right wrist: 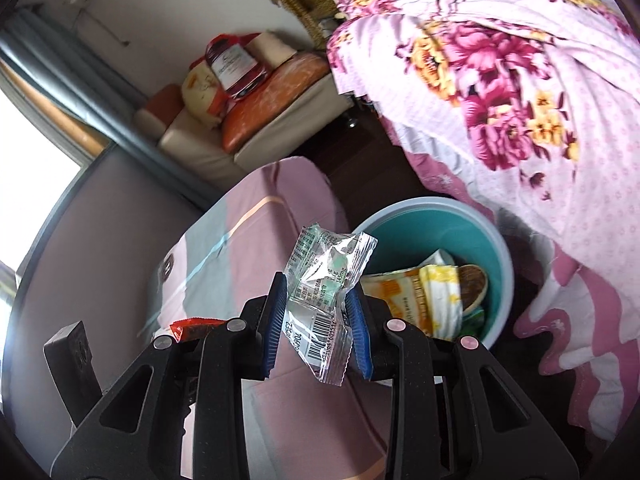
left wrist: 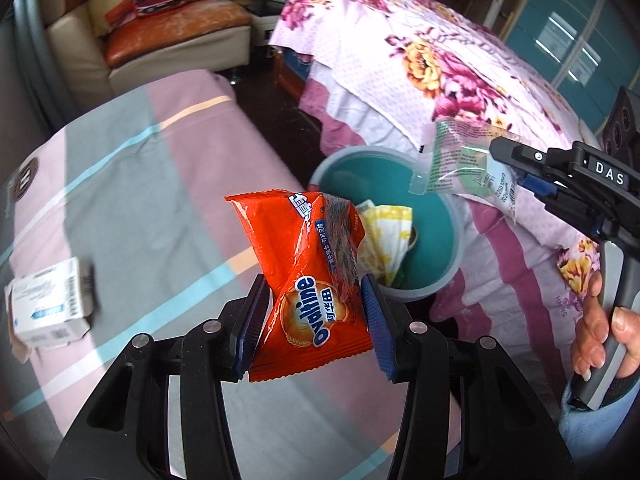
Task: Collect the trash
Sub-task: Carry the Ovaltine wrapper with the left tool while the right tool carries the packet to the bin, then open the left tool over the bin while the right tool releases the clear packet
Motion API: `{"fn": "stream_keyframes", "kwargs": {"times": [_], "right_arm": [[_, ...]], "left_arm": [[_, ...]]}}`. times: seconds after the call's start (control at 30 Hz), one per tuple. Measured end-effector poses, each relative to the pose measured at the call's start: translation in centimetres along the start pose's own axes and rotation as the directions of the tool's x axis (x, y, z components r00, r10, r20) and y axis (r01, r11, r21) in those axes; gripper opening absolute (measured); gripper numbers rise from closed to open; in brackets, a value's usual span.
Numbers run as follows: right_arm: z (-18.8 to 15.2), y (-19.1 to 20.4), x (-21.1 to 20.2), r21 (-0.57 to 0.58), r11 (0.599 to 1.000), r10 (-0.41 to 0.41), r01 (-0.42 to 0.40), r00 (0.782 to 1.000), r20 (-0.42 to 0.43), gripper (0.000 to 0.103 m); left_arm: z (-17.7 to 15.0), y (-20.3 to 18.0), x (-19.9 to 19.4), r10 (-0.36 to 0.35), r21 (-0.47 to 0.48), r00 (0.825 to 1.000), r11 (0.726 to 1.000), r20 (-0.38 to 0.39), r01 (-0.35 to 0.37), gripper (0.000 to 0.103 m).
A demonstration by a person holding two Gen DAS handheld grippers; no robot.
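I have both tools loaded. My left gripper [left wrist: 316, 320] is pinched on the orange Ovaltine wrapper [left wrist: 308, 280], blue pads pressed into its lower half, the top flopping free. My right gripper [right wrist: 316, 320] is clamped on a clear snack wrapper [right wrist: 324, 292], barcode end hanging below the pads. In the left view that same clear wrapper [left wrist: 460, 160] sits over the far rim of the teal bin [left wrist: 456, 240], which stands on the floor between the two beds and already holds yellow packaging [left wrist: 386, 236].

As I judge it, the step is the drop. The right wrapper looks nearly above the bin's mouth, so I would let it go first, opening wide because thin film clings to rubber pads. The orange one hangs over the near rim, by the bed's edge; I would carry it forward until it is past the rim before opening, or it may slide down outside.

The striped pink and grey bedsheet [left wrist: 140, 160] is soft and uneven. A small white box [left wrist: 48, 312] lies near its left edge, possibly a medicine carton, though blur makes that uncertain. A floral quilt [left wrist: 440, 60] drapes the other bed, close to the bin's far side, and an armchair [left wrist: 168, 40] stands at the back.
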State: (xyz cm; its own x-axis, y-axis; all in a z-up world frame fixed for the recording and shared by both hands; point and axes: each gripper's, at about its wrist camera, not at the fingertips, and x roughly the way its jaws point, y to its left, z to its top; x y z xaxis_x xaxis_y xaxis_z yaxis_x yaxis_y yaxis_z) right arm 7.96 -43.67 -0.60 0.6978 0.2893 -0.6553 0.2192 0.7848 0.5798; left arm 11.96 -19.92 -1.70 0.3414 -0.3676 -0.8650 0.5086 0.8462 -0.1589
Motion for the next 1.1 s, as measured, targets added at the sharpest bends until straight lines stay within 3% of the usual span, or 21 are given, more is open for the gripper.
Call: {"fn": "stream_keyframes", "kwargs": {"times": [0.27,0.8,0.97,1.1], "right_arm": [[1.1,-3.1,0.0,0.036,0.999,-0.027,0.027,1.000,-0.009,0.029],[1.9,-4.5,0.9,0.052,0.995,-0.081,0.082,0.996,-0.027,0.029],[2.1,-4.6,1.4,0.047,0.994,-0.102,0.103,0.994,-0.035,0.029],[2.3,-4.6,1.8,0.044,0.993,-0.111,0.113,0.993,-0.046,0.029]], "left_arm": [[1.9,-3.7,3.5,-0.046,0.057,0.998,0.997,-0.035,0.048,0.049],[3.7,-5.3,7.2,-0.100,0.062,0.993,0.993,-0.068,0.104,0.053],[4.0,-5.4,7.7,-0.097,0.060,0.993,0.993,-0.063,0.100,0.080],[4.0,-5.0,8.0,-0.082,0.049,0.995,0.995,-0.061,0.085,0.089]]}}
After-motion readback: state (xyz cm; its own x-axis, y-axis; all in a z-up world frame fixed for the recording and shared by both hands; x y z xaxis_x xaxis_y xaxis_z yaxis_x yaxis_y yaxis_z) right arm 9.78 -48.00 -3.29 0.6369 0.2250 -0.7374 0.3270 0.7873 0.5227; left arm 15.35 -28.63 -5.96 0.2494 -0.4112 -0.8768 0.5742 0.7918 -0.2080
